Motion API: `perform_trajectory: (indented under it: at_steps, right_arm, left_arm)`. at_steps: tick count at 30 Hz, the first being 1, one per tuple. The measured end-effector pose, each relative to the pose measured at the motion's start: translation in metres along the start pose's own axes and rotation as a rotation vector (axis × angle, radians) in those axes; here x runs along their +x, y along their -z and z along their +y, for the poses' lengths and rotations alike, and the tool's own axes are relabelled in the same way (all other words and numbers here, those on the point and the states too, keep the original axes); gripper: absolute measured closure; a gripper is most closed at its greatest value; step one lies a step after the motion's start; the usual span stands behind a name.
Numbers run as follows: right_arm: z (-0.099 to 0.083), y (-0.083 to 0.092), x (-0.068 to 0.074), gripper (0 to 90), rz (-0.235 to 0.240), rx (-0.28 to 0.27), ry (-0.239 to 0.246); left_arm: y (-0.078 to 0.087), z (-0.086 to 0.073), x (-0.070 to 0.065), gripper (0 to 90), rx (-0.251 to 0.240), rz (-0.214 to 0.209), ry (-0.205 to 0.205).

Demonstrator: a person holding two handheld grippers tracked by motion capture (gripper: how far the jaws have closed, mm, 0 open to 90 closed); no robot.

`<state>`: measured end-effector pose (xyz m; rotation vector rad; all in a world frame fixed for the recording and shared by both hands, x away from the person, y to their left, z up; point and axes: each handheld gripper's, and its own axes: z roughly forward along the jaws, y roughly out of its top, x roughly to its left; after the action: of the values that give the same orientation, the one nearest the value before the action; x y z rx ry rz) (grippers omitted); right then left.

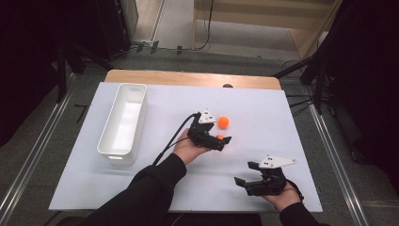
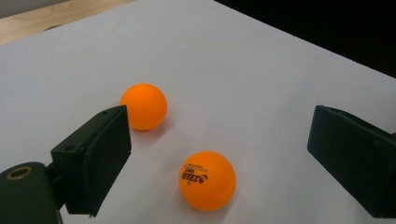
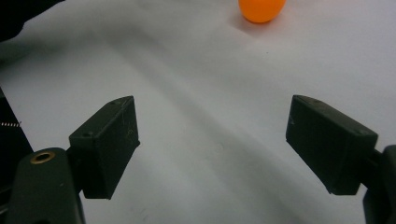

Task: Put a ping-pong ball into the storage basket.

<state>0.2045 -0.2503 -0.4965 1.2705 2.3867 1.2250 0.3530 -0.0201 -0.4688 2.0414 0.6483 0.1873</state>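
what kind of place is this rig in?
Likely a lab or data-collection workspace, not a home: a white-covered table on a wooden top, metal floor rails on both sides, and cables trailing across the grey floor past dark stands.
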Motion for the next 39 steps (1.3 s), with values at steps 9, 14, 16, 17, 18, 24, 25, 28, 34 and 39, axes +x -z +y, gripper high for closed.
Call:
perform_trajectory:
  at_steps: [9, 14, 16, 17, 18, 24, 25, 28, 34, 39]
  right_arm:
    - [0.000, 0.001, 0.001, 15.6, 0.003, 0.003, -0.002]
    - [0.000, 0.001, 0.000, 15.6, -0.002, 0.001, 0.003]
    - [0.000, 0.001, 0.000, 15.6, 0.001, 0.002, 0.001]
    - [0.000, 0.001, 0.000, 15.6, 0.001, 0.004, 0.000]
    - [0.000, 0.001, 0.000, 15.6, 0.002, 0.004, 0.000]
    - [0.000, 0.001, 0.000, 15.6, 0.002, 0.005, 0.002]
    - [0.000, 0.001, 0.000, 15.6, 0.001, 0.006, 0.002]
    - [-0.001, 0.000, 0.000, 15.6, 0.001, 0.006, 0.005]
    - [-0.001, 0.000, 0.000, 15.6, 0.001, 0.008, 0.008]
    - [-0.001, 0.000, 0.000, 15.6, 0.005, 0.011, 0.010]
  left_arm:
    - [-0.007, -0.004, 0.001, 13.6, 0.006, 0.057, -0.035]
    - [-0.009, -0.005, 0.002, 13.6, 0.003, 0.036, -0.017]
    - [-0.011, -0.007, 0.002, 13.6, 0.015, 0.030, -0.014]
    - [-0.011, -0.007, 0.002, 13.6, 0.018, 0.020, -0.011]
    - [-0.012, -0.008, 0.003, 13.6, 0.021, 0.011, -0.007]
    - [-0.017, -0.011, 0.002, 13.5, 0.033, 0.015, -0.005]
    - [-0.018, -0.012, 0.002, 13.5, 0.037, 0.012, -0.007]
    - [-0.020, -0.014, 0.001, 13.5, 0.049, 0.010, -0.003]
    - [-0.024, -0.020, -0.001, 13.6, 0.054, 0.006, -0.010]
    - [-0.027, -0.028, 0.001, 13.6, 0.066, 0.010, 0.004]
